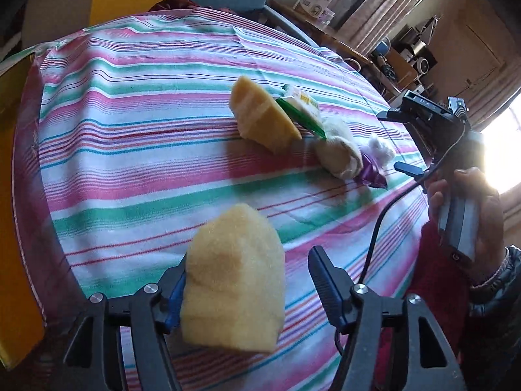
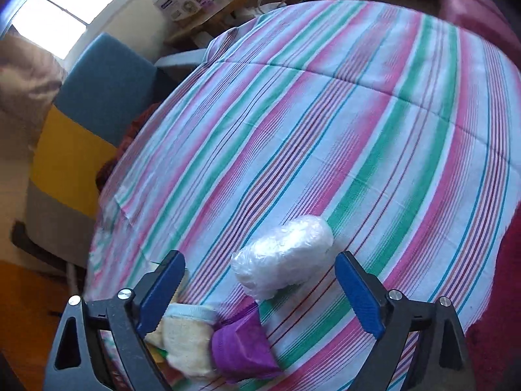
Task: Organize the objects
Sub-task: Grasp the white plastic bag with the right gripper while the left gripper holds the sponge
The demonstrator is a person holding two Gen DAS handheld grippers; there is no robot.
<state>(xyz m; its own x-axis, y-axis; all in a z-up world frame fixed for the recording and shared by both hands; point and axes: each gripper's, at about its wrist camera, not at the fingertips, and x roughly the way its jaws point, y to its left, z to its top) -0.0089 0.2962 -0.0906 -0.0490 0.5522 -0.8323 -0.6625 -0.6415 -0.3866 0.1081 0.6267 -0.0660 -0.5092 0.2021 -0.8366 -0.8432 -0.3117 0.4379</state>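
Note:
In the left wrist view my left gripper [image 1: 247, 277] is open, with a pale yellow sponge [image 1: 232, 280] lying between its fingers against the left finger. Farther on the striped cloth lie a second yellow sponge [image 1: 263, 115], a green-and-white packet [image 1: 301, 109], a cream rolled cloth [image 1: 338, 154], a purple wrapper [image 1: 371, 172] and a white plastic-wrapped bundle [image 1: 381, 150]. The right gripper [image 1: 403, 140] hovers beside that bundle. In the right wrist view my right gripper [image 2: 260, 280] is open around the white bundle [image 2: 283, 257], above the purple wrapper [image 2: 241, 348] and cream cloth [image 2: 189, 339].
The round table wears a pink, green and white striped cloth [image 1: 146, 130]. A blue and yellow chair [image 2: 88, 114] stands at its far side. A wooden shelf with boxes [image 2: 202, 3] lines the wall. A dark red cloth [image 2: 501, 309] hangs at the table's right edge.

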